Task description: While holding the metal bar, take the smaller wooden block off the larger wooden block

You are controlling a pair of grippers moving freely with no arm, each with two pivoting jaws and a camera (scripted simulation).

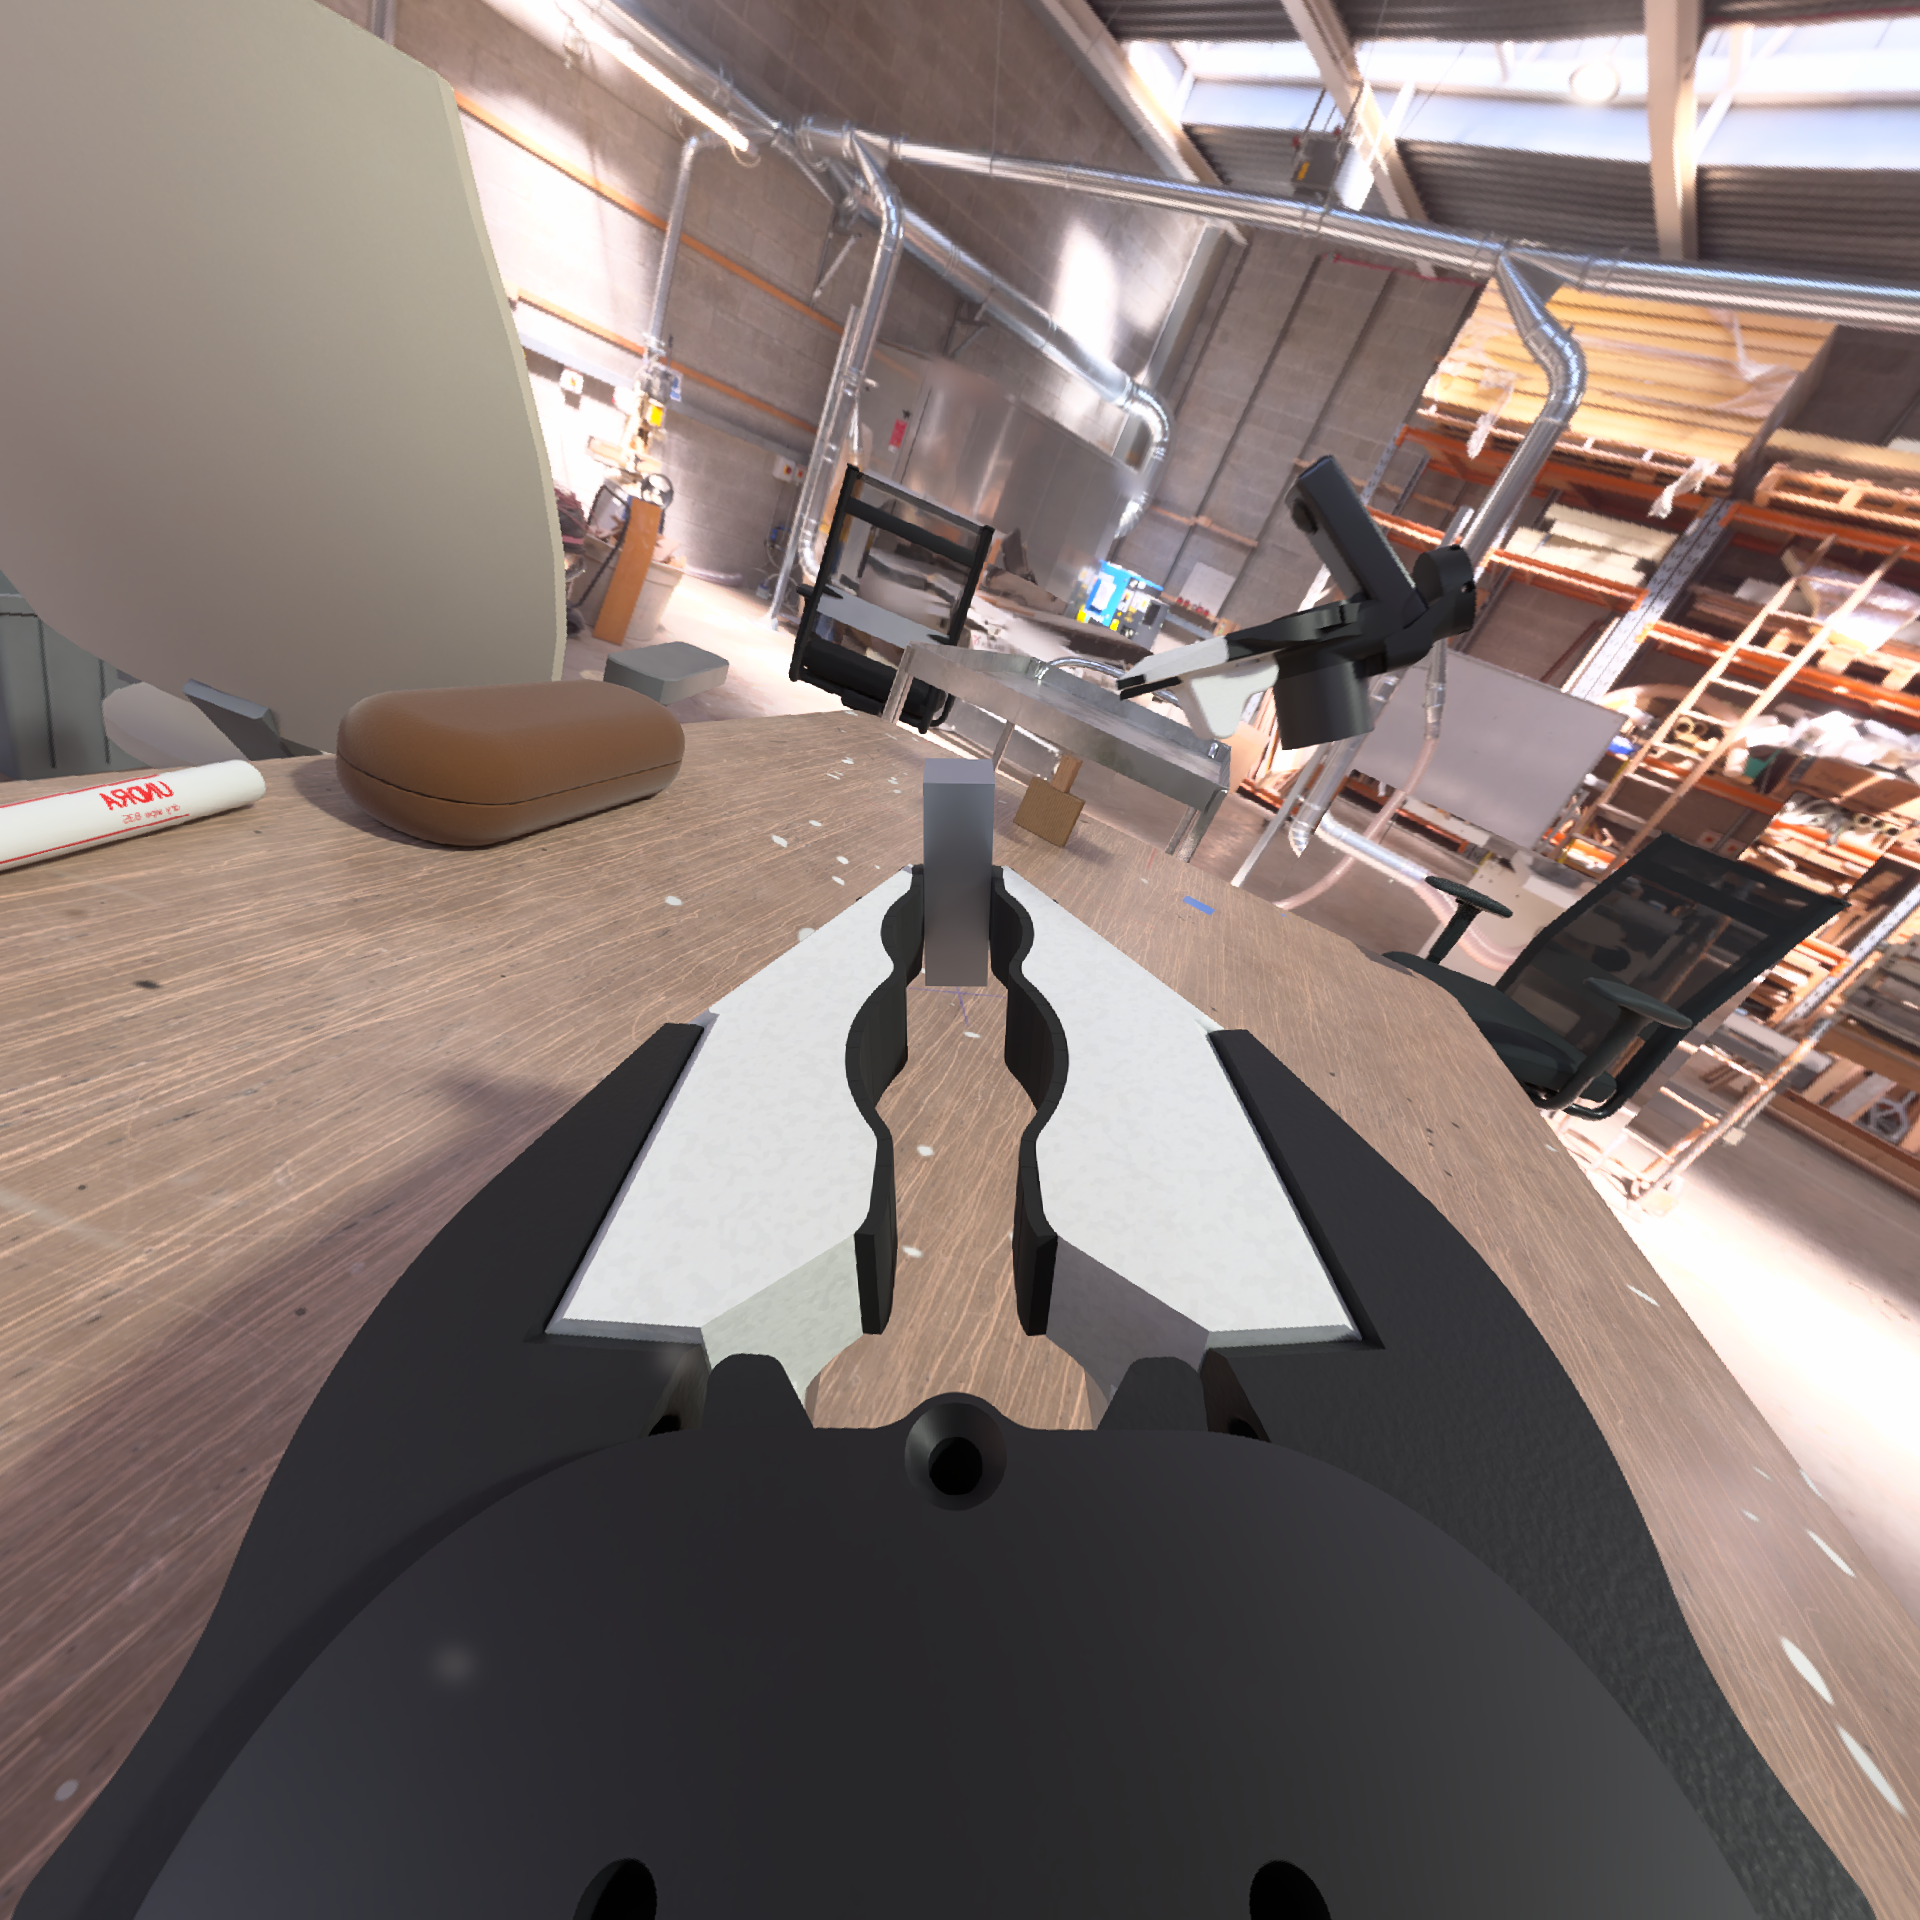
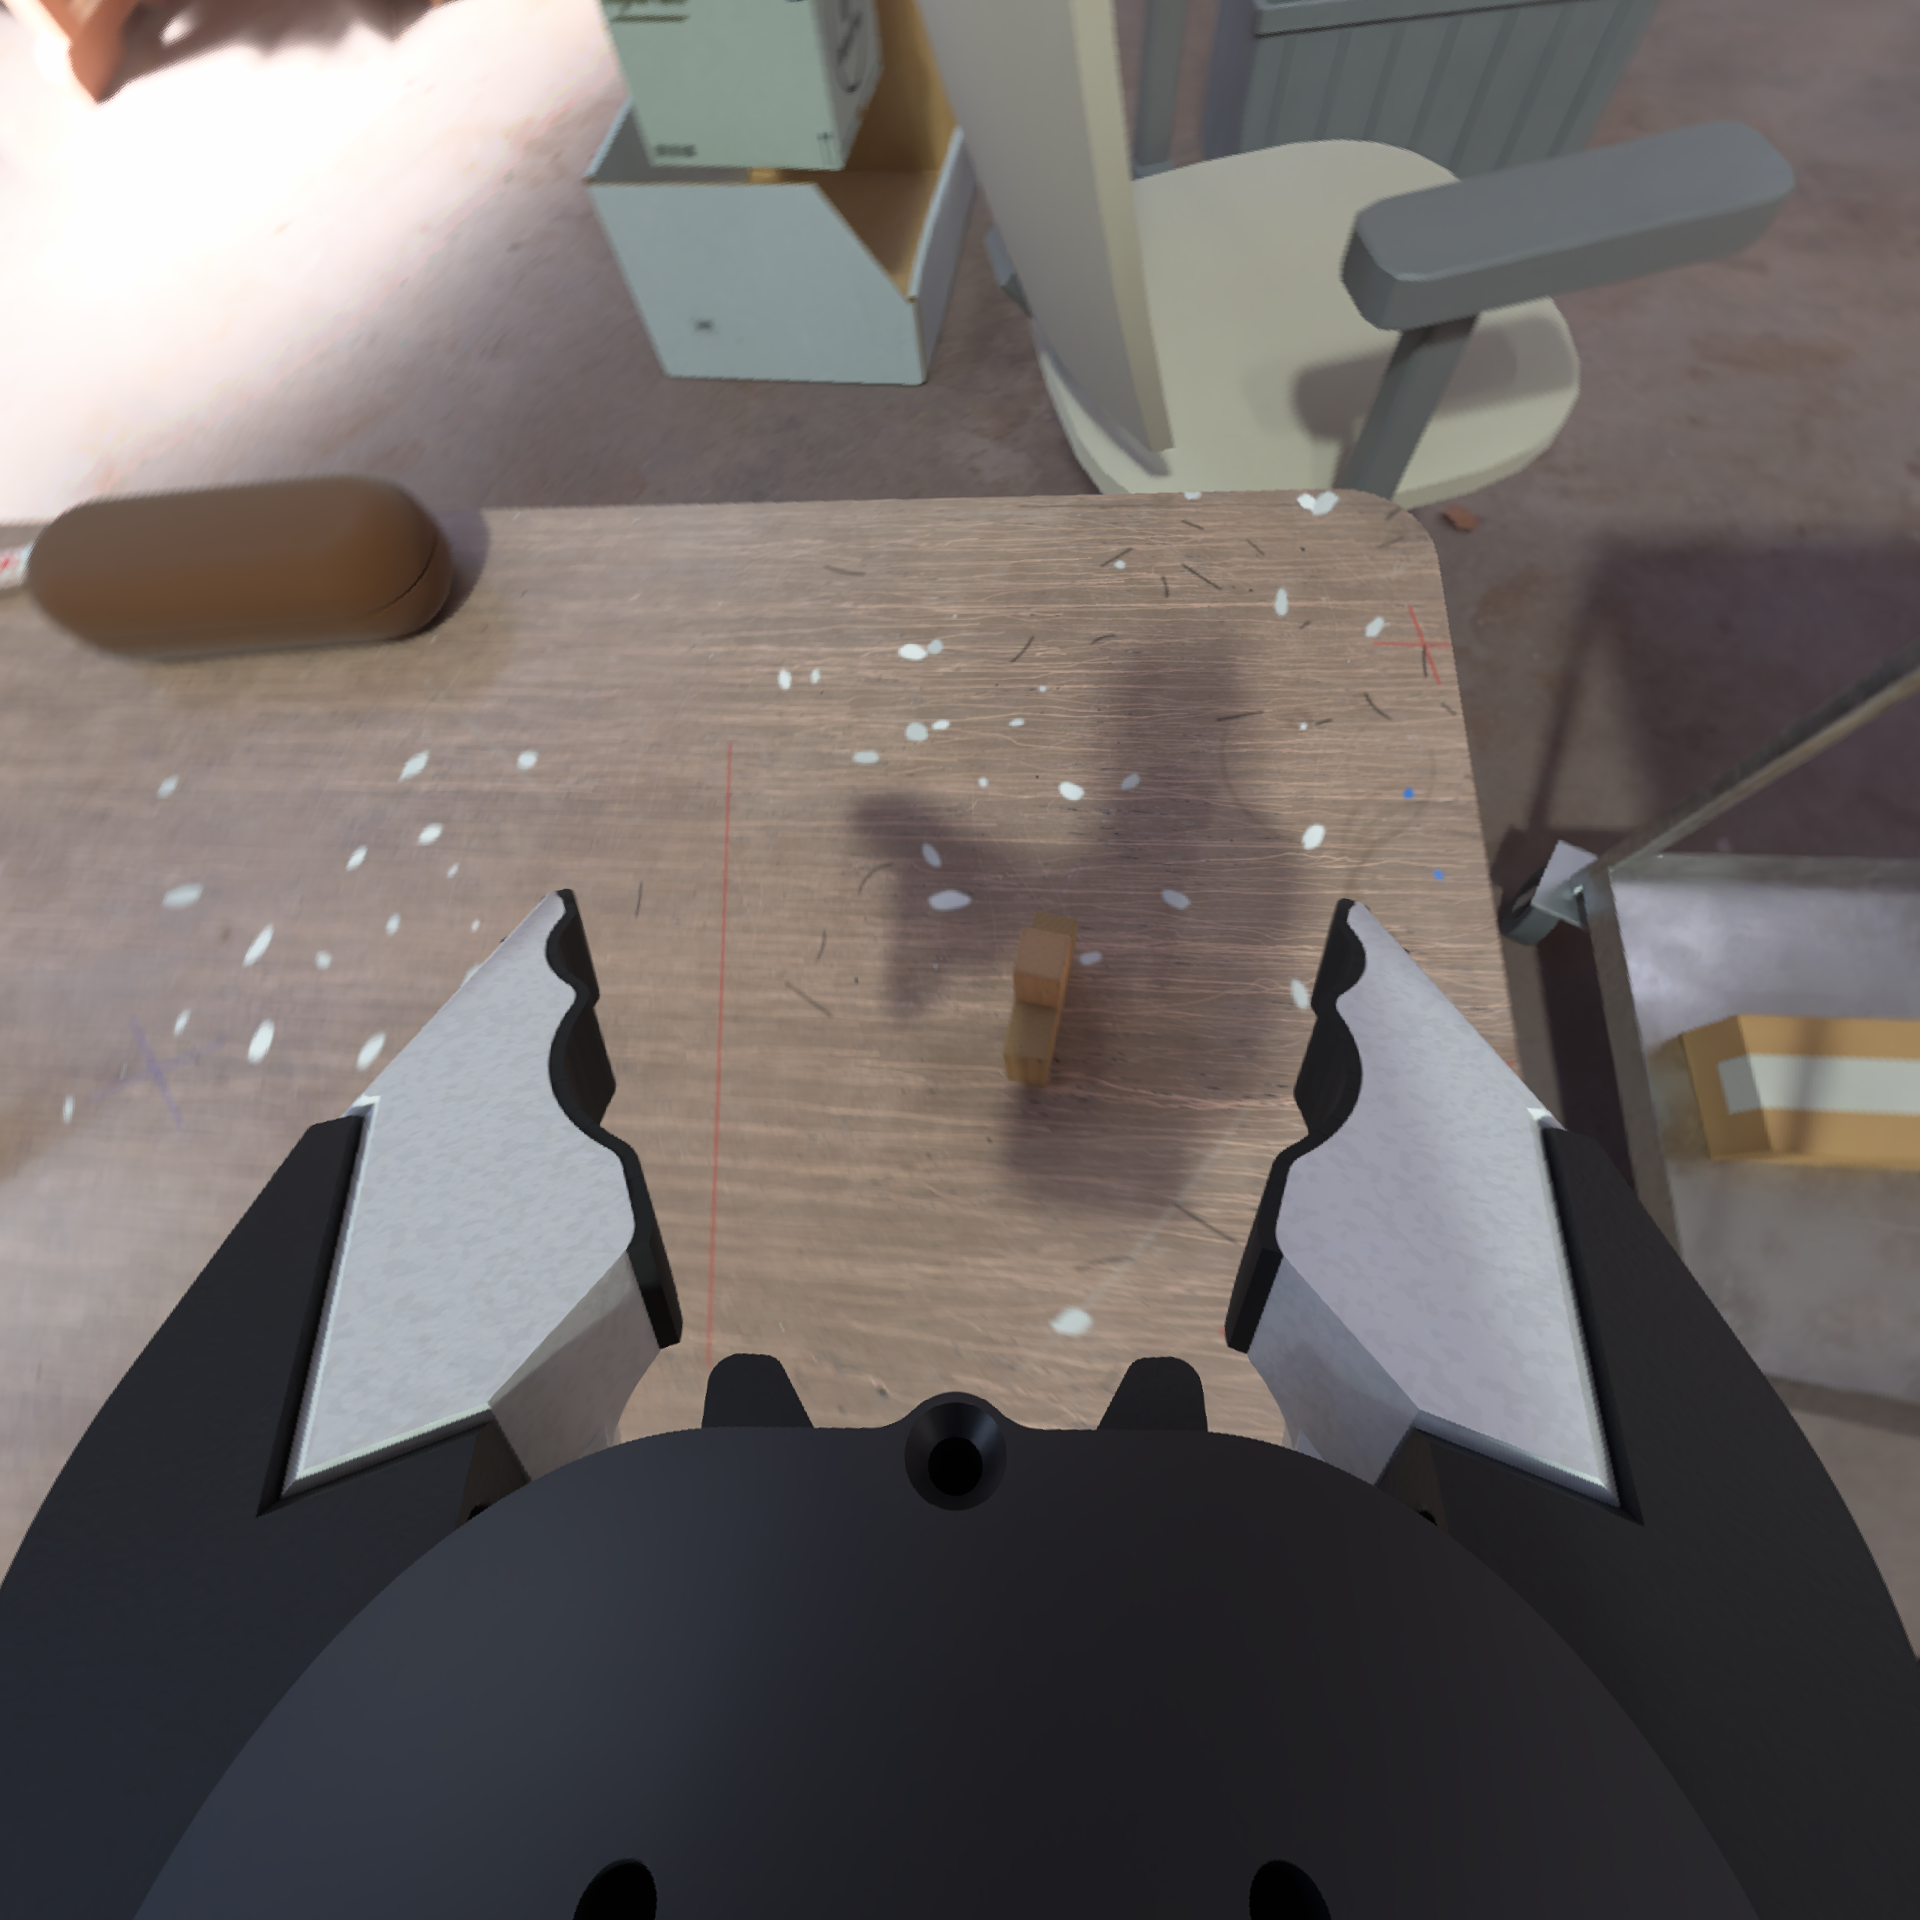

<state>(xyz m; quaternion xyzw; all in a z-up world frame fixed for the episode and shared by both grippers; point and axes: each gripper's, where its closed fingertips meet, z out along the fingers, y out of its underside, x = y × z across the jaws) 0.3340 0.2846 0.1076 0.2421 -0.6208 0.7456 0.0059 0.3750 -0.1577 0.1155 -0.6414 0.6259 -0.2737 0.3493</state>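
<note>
My left gripper [image 1: 956, 883] is shut on the grey metal bar [image 1: 956, 862], which stands upright between its fingertips above the wooden table [image 1: 416, 1039]. The two stacked wooden blocks [image 1: 1051, 805] sit beyond it near the far table edge; the small block [image 2: 1044, 954] rests on the larger block [image 2: 1034, 1034]. My right gripper [image 2: 956, 914] is open and empty, hovering high over the table with the blocks below and between its fingers. It also shows in the left wrist view [image 1: 1127, 684], in the air above the blocks.
A brown oval case [image 1: 509, 758] lies at the left, also in the right wrist view [image 2: 239, 566], beside a white tube [image 1: 125, 810]. A beige chair [image 2: 1299, 312] and cardboard boxes [image 2: 790, 229] stand past the table edge. A black office chair [image 1: 1621, 966] stands right.
</note>
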